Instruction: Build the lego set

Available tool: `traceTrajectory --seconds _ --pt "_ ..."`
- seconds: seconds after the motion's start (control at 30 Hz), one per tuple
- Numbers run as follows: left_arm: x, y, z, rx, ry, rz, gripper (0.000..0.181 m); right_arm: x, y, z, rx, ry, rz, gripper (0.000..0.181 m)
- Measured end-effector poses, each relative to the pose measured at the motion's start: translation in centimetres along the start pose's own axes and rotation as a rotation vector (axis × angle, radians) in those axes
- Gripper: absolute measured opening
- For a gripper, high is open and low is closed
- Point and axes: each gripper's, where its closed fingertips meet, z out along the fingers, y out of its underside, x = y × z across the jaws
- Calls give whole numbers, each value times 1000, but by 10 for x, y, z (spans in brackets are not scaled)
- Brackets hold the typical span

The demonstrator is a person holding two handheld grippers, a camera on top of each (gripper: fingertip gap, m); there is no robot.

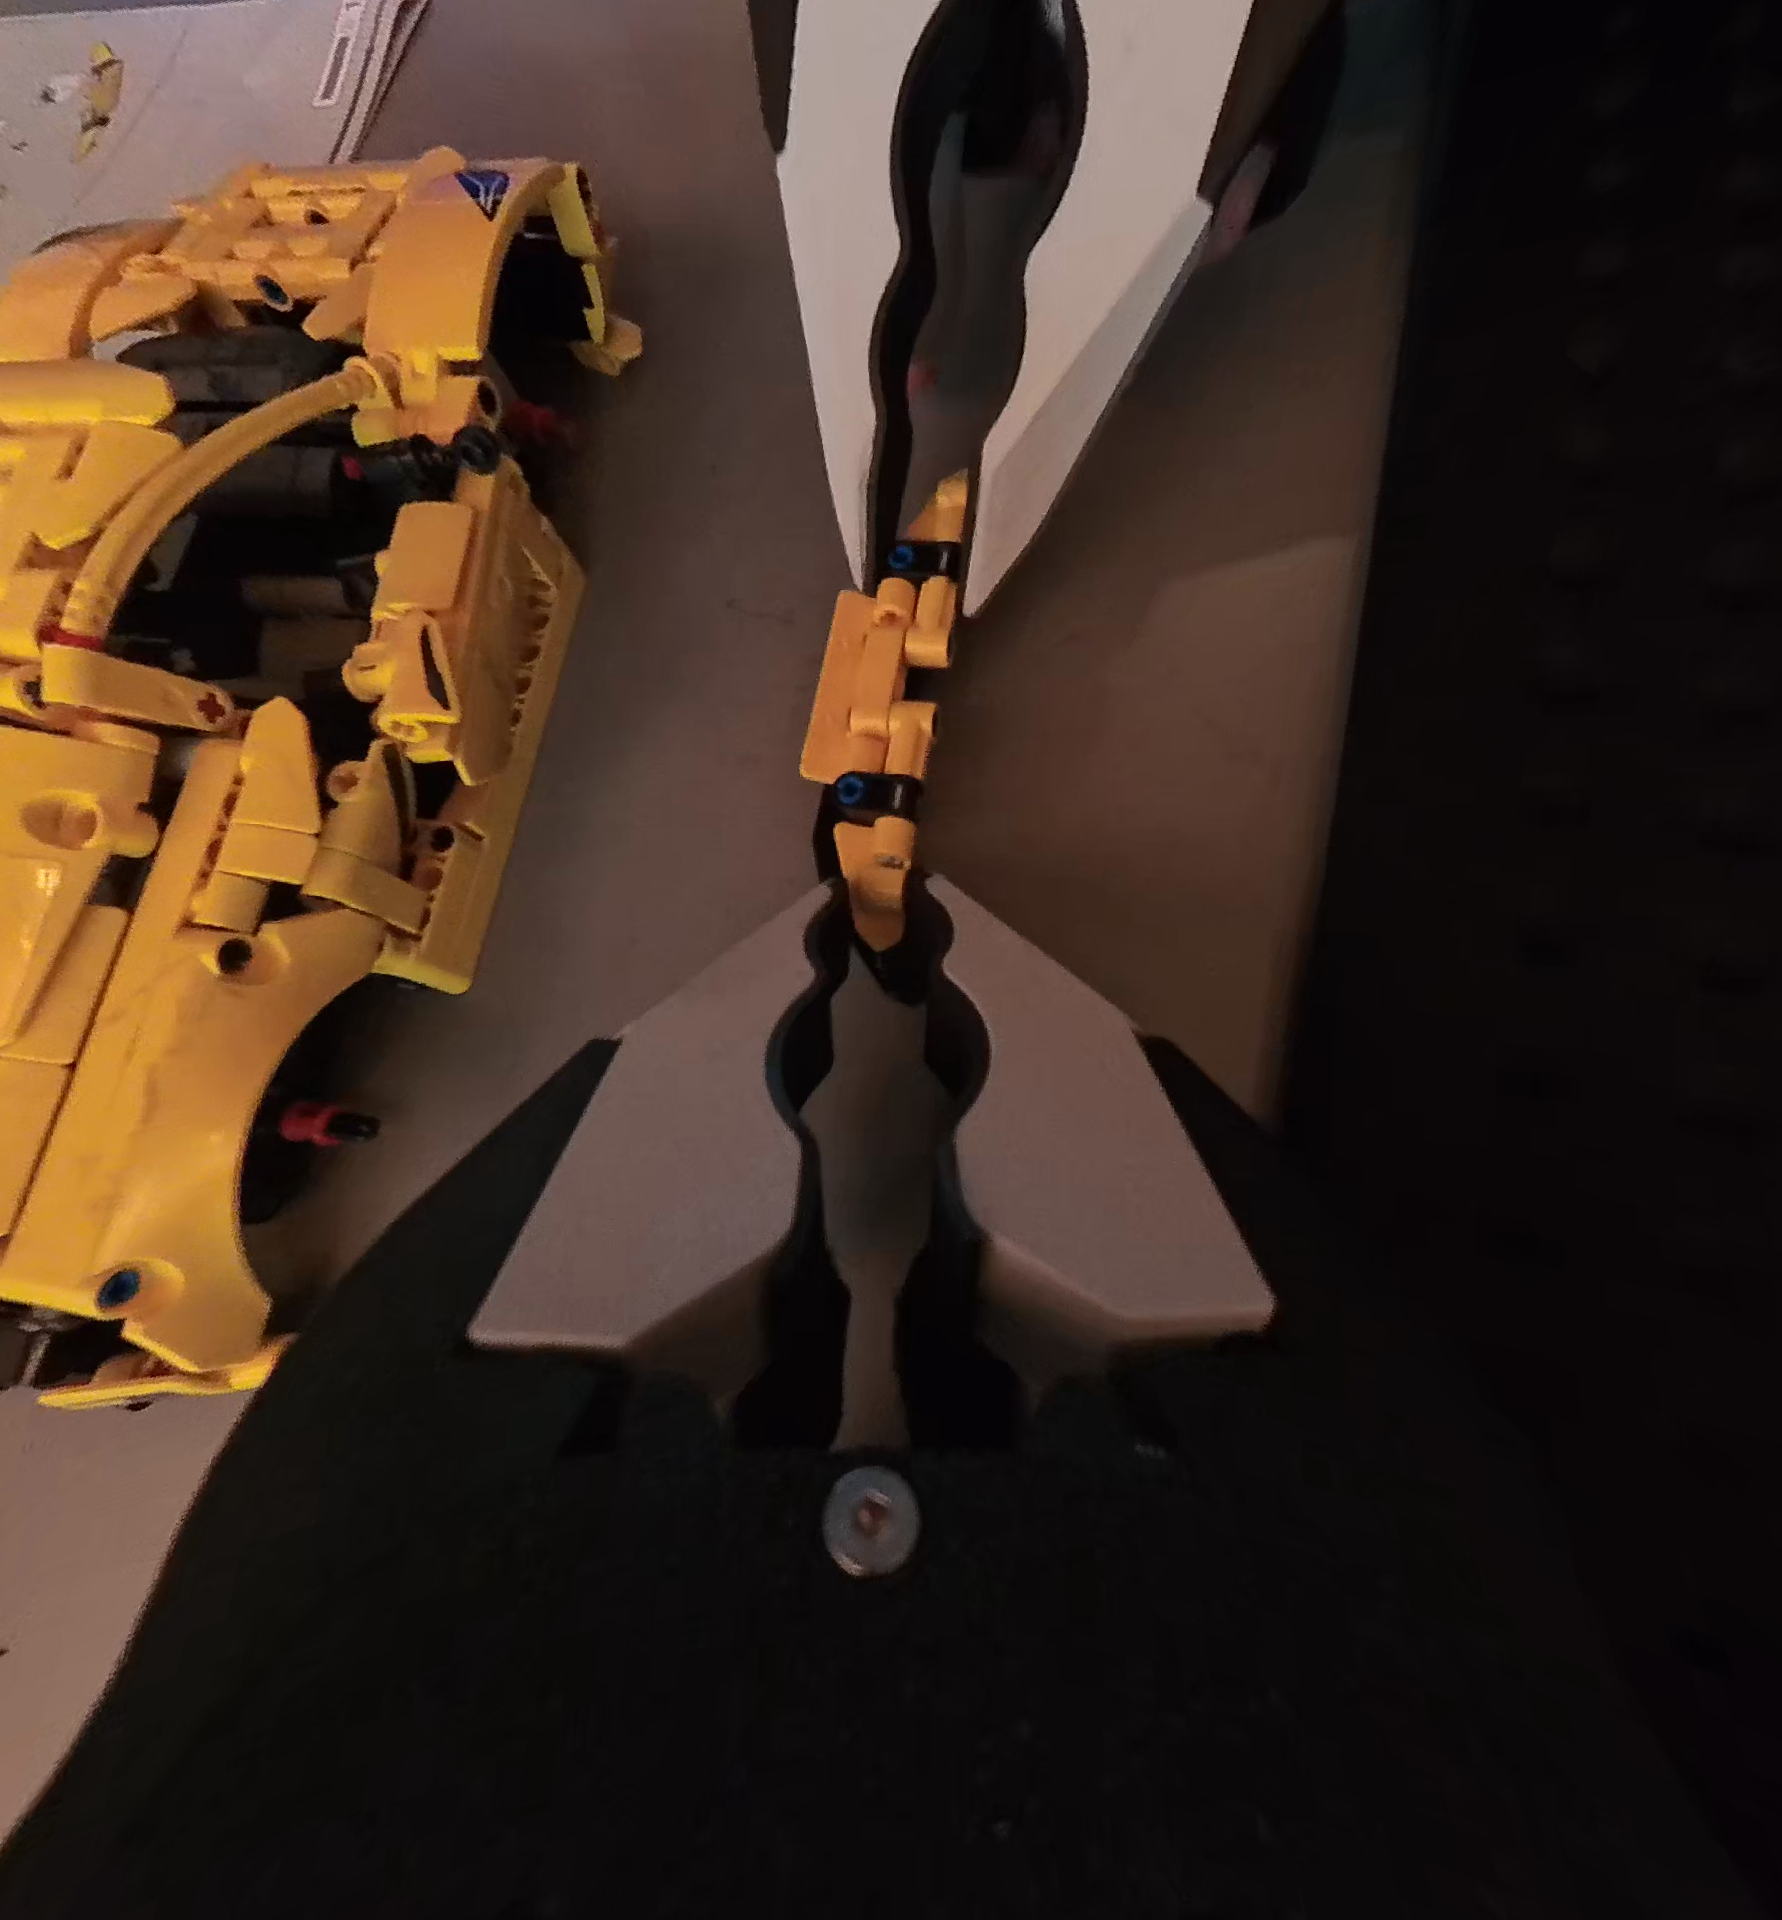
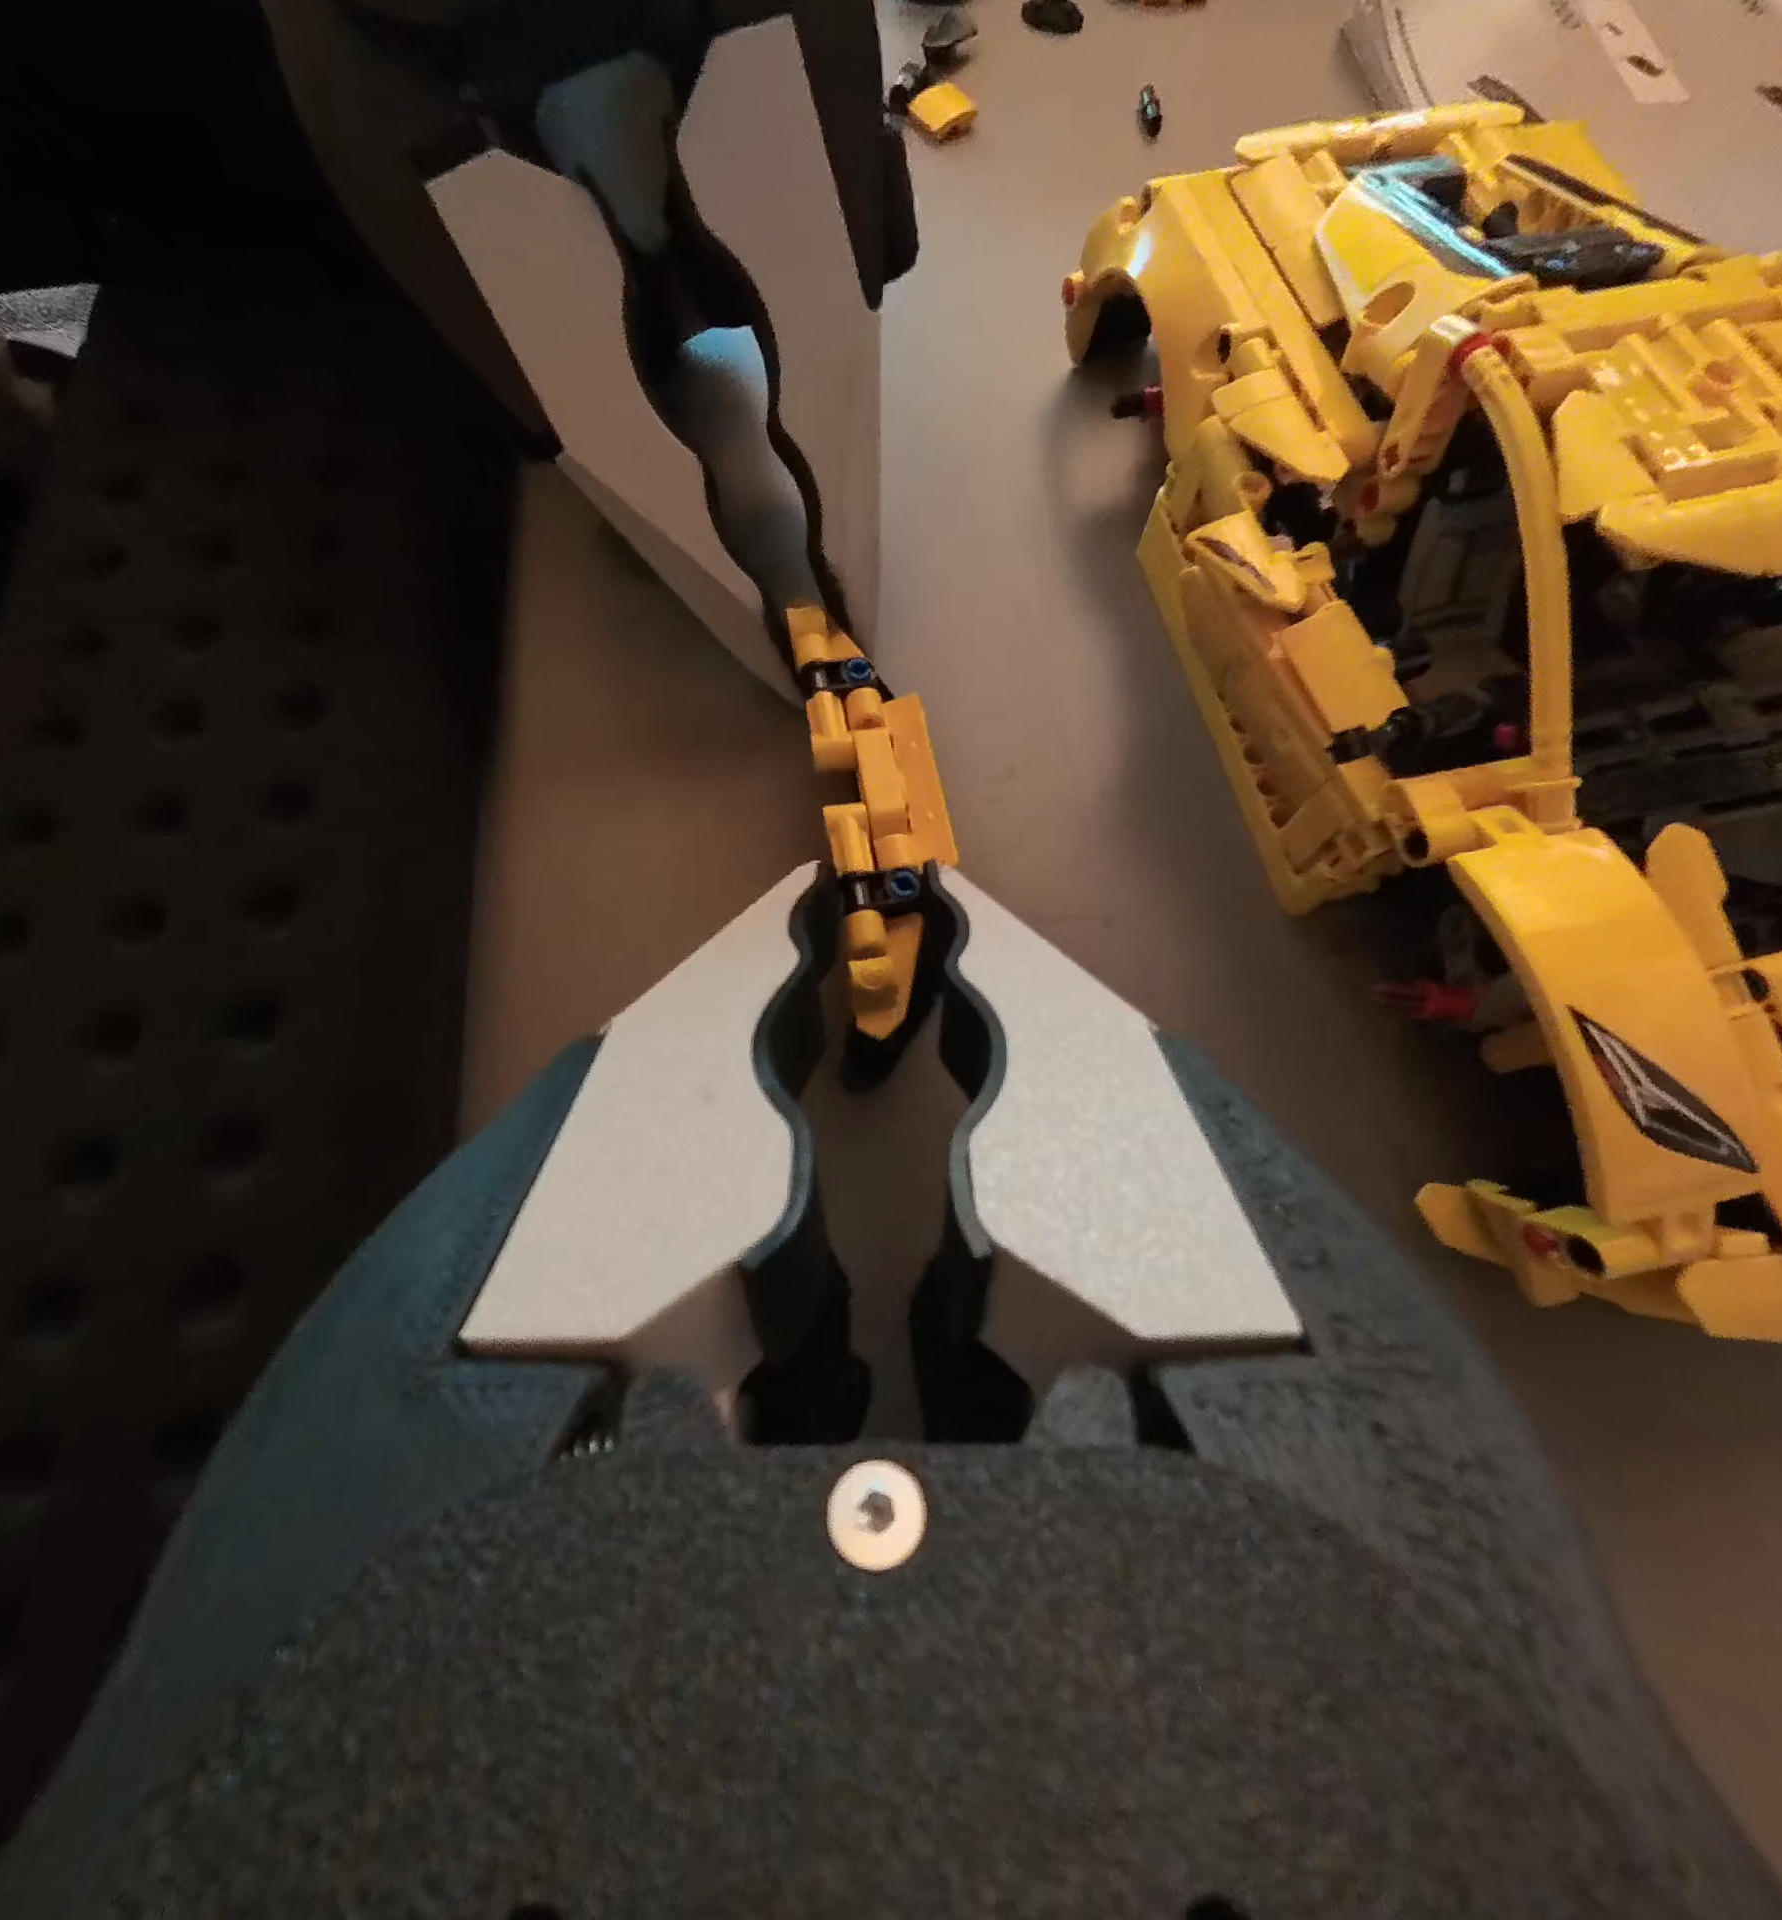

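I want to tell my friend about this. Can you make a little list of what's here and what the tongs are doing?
Left tongs: shut on one end of the small yellow piece
Right tongs: shut on its other end
Piece: held between both tongs, above the table
Yellow car: partly built, resting on the table beside the tongs
Instruction booklet: lying past the car
Loose bits: far end of the table

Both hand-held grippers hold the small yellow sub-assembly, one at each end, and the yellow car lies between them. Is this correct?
Not quite. The yellow car lies on the table beside the hand-held grippers, not between them, as the left wrist view shows. Between the left and right hand-held grippers is only the small yellow sub-assembly.
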Motion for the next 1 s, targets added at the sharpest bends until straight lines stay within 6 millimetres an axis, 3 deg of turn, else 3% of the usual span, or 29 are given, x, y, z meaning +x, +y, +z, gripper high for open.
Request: traceTrajectory --seconds 0.17,0.27,0.43,0.5,0.57,0.7,0.77,0.8,0.93,1.0 --pt "-8 -13 -8 53 -122 151 10 4 0 -7 21 -6 57 34" --pt "-17 -25 -17 81 -282 342 10 4 -13 -19 135 -122 229 55" --pt "-17 -43 -28 120 -471 594 10 -4 -39 -36 273 -308 415 41" --pt "-16 -43 -29 125 -472 601 10 -5 -38 -33 252 -298 400 31" --pt "-16 -44 -29 129 -480 602 10 -5 -37 -31 227 -250 341 9" --pt "-17 -50 -34 190 -445 487 11 -3 -37 -31 218 -188 272 9" --pt "-15 -50 -35 193 -440 511 10 -2 -41 -33 237 -174 253 10" --pt "-13 -52 -35 198 -452 543 10 0 -44 -35 263 -162 245 14" --pt "-7 -61 -40 231 -504 653 10 1 -50 -37 325 -196 278 59" --pt "-4 -65 -42 249 -520 692 10 -12 -49 -30 294 -270 248 55"
